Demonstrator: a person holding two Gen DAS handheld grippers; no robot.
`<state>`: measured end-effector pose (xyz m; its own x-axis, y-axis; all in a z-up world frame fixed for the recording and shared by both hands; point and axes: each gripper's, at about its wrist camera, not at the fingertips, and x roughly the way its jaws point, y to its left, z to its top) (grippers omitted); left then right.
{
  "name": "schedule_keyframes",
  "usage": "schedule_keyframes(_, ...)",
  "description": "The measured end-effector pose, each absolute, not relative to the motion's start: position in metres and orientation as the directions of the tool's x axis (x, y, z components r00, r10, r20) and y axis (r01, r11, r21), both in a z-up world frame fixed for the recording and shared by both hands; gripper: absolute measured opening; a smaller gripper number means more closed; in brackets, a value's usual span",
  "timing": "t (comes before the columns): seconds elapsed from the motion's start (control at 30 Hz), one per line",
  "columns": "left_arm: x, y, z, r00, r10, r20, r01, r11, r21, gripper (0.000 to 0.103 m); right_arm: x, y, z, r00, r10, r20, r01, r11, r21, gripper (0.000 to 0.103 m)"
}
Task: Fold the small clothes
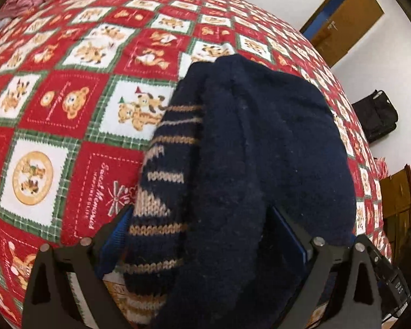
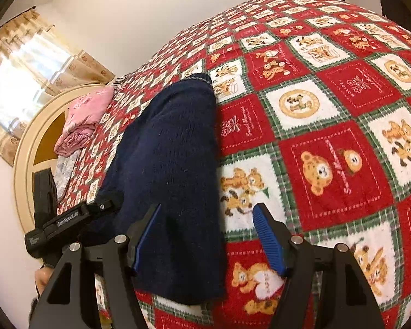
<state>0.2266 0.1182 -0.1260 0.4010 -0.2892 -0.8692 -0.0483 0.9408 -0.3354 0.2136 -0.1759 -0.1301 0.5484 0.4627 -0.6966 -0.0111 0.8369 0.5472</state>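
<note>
The left wrist view shows the navy knit garment (image 1: 246, 164), with tan stripes on one side, bunched between the left gripper (image 1: 202, 235) fingers, which pinch it. Only the right wrist view shows the right gripper (image 2: 207, 235) spread and holding nothing, with the garment lying on the red patchwork bedspread (image 2: 328, 137) beside a pink cloth pile (image 2: 82, 120).

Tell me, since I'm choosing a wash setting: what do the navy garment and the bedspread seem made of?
Navy garment: looks like knitted wool or acrylic, matte and fuzzy, with visible knit stitches in its tan stripes. Bedspread: seems a soft printed fleece or flannel, napped surface, slightly pilled; fibre can't be told.
</note>
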Motion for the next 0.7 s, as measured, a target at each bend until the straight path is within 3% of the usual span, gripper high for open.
schedule_keyframes(0.13, 0.227, 0.109, -0.122, 0.418, -0.244, -0.875, -0.026, 0.960, -0.280, 0.100, 0.232, -0.164, -0.138, 0.539, 0.468, -0.700, -0.021, 0.839, 0.544, 0.069)
schedule_keyframes(0.4, 0.228, 0.112, -0.128, 0.427, -0.257, -0.867, -0.031, 0.954, -0.298, 0.100, 0.235, -0.142, -0.166, 0.498, 0.578, -0.646, -0.012, 0.750, 0.661, 0.085)
schedule_keyframes(0.57, 0.229, 0.110, -0.130, 0.428, -0.283, -0.858, -0.025, 0.946, -0.324, 0.098, 0.240, -0.117, -0.162, 0.459, 0.524, -0.717, -0.085, 0.829, 0.552, 0.100)
schedule_keyframes(0.7, 0.229, 0.108, -0.130, 0.432, -0.285, -0.856, -0.031, 0.944, -0.330, 0.092, 0.243, -0.101, -0.160, 0.473, 0.455, -0.755, -0.091, 0.877, 0.472, 0.099)
